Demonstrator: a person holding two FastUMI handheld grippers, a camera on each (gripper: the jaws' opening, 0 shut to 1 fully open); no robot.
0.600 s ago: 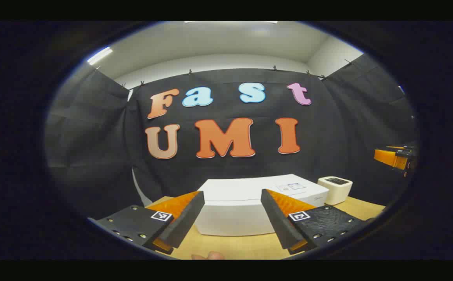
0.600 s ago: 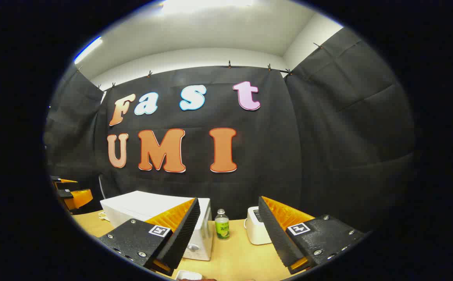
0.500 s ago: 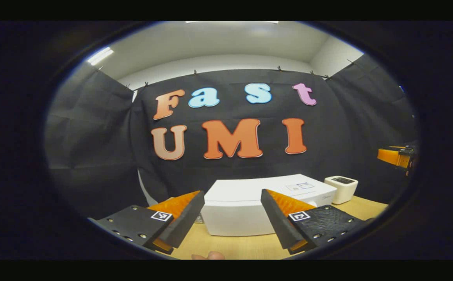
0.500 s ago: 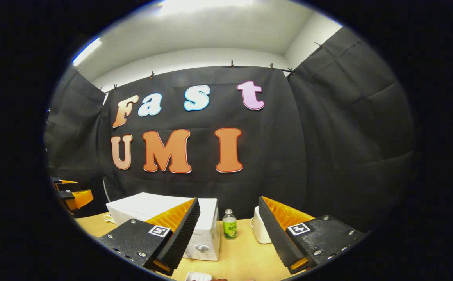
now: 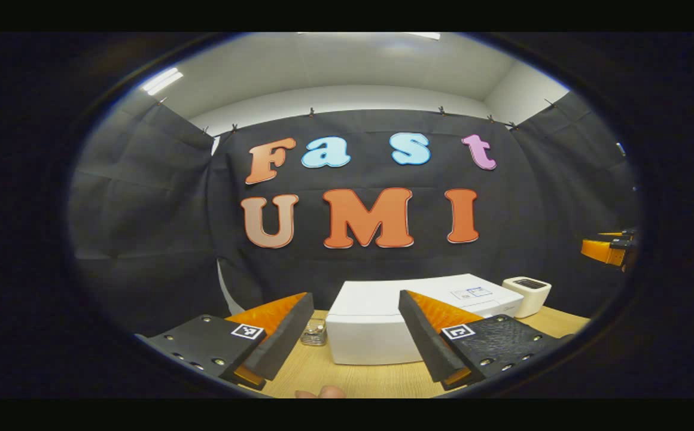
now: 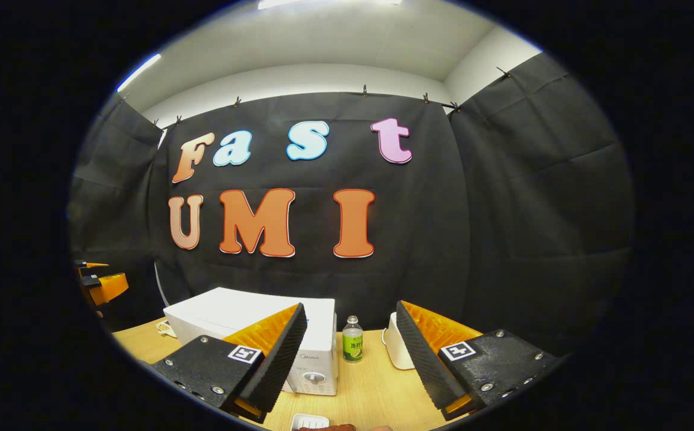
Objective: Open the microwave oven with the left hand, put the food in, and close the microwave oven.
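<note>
The white microwave (image 5: 377,302) stands on the wooden table beyond my left gripper (image 5: 356,335), which is open and empty, well short of it. In the right gripper view the microwave (image 6: 233,308) sits at the left, its dial (image 6: 313,378) showing beside one finger. My right gripper (image 6: 352,353) is open with nothing in it. A white dish (image 6: 308,421) with something brown on it peeks in at the bottom edge, below that gripper. Most of the microwave's front is hidden behind a finger. Each gripper shows far off at the other's side: the right gripper (image 5: 607,248), the left gripper (image 6: 100,284).
A green-labelled bottle (image 6: 352,347) and a small white appliance (image 6: 393,350) stand right of the microwave; the same appliance (image 5: 526,294) shows in the left gripper view. A small glass object (image 5: 314,332) sits left of the microwave. Black cloth walls close the booth.
Both views have drifted: the microwave slid right and shrank in the left gripper view. More table, the dial and the dish came into the right gripper view. Both grippers stayed open.
</note>
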